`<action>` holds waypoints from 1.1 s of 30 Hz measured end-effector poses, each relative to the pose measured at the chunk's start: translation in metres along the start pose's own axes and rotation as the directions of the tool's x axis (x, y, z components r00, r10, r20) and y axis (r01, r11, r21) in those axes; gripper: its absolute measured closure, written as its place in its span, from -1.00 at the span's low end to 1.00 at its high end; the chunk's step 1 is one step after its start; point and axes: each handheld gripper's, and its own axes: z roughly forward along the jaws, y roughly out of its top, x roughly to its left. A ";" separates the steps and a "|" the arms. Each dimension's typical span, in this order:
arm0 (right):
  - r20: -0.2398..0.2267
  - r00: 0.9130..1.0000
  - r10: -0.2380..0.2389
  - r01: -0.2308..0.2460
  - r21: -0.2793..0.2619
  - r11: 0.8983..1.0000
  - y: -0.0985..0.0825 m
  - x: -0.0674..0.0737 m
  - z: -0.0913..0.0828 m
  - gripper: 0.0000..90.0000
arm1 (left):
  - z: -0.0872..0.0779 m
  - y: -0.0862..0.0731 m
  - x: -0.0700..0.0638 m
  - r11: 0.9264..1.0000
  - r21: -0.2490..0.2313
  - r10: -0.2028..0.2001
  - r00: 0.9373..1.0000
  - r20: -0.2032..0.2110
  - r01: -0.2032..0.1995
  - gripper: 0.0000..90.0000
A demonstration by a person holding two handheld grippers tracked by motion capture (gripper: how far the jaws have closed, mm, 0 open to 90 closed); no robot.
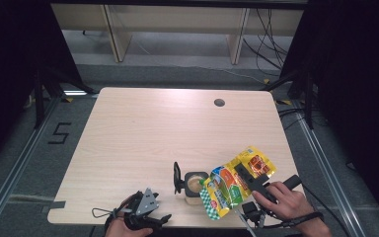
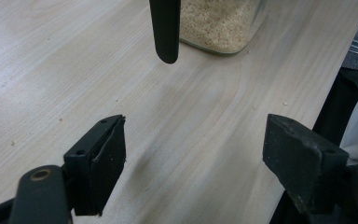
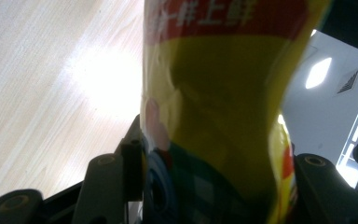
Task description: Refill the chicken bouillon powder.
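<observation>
A yellow snack bag (image 1: 229, 183) with red and green print hangs tilted over an open glass jar (image 1: 195, 187) of pale grains near the table's front edge. My right gripper (image 1: 244, 174) is shut on the bag; in the right gripper view the bag (image 3: 223, 93) sits clamped between the jaws of that gripper (image 3: 214, 163). The jar's black hinged lid (image 1: 177, 177) stands up on its left side. My left gripper (image 1: 157, 215) rests low at the front edge, left of the jar. That gripper (image 2: 196, 158) is open over bare wood, facing the jar (image 2: 219, 23) and a black lid part (image 2: 164, 28).
The light wooden table (image 1: 148, 133) has a round cable hole (image 1: 219, 102) at the back right. The front edge (image 2: 307, 93) runs close beside the left gripper. Wooden shelving legs and cables stand on the floor behind the table.
</observation>
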 end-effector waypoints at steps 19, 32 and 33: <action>0.001 1.000 0.005 -0.005 -0.004 1.000 0.000 -0.001 -0.001 0.12 | 0.000 0.000 0.000 1.000 -0.002 -0.004 1.000 0.003 0.004 -0.53; -0.004 1.000 0.006 -0.006 -0.007 1.000 0.000 -0.001 -0.001 0.12 | 0.000 0.000 0.000 1.000 -0.004 -0.004 1.000 0.004 0.004 -0.53; -0.003 1.000 0.007 -0.007 -0.007 1.000 0.000 -0.001 -0.001 0.12 | 0.000 0.000 0.000 1.000 -0.003 -0.005 1.000 0.004 0.005 -0.53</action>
